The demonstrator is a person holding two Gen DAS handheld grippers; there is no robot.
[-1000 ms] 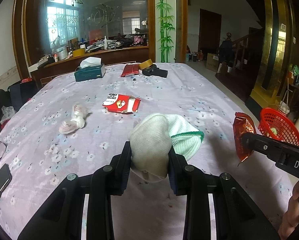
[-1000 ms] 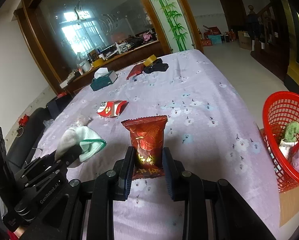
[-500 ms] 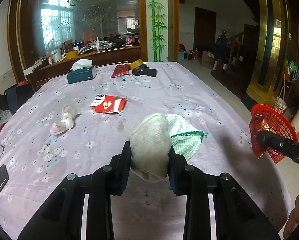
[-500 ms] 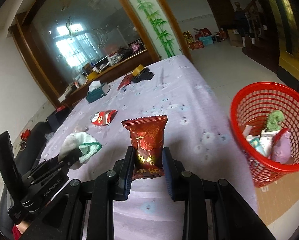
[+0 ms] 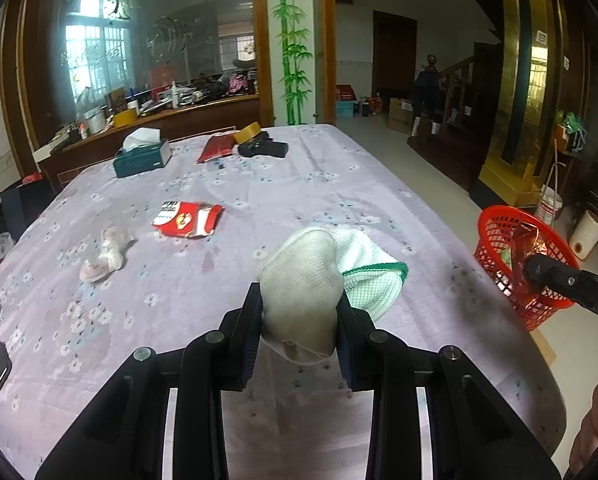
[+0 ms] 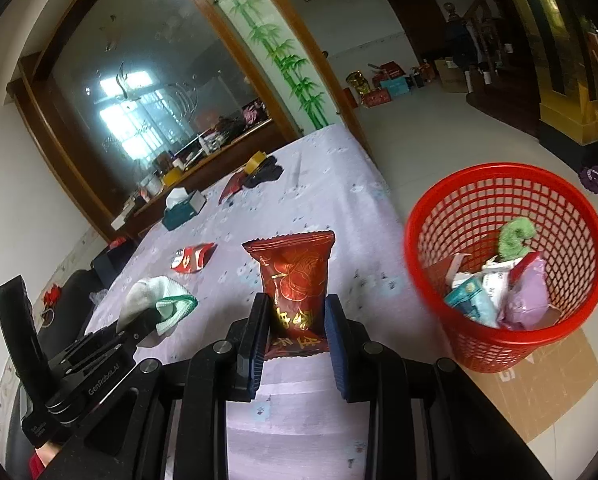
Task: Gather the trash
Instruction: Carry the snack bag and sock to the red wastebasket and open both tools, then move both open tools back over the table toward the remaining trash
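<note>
left tool [image 5: 299, 320]: clamps sock [image 5: 303, 280] | right tool [image 6: 295, 332]: clamps wrapper [image 6: 295, 280], beside basket [image 6: 499, 352]

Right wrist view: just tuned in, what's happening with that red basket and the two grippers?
A person is clearing trash off the table. The right gripper is shut on a dark red snack packet, held near the red basket on the floor, which already holds several wrappers. The left gripper is shut on a white mesh bundle above the tablecloth. A red-and-white wrapper and crumpled plastic remain on the table.
</note>
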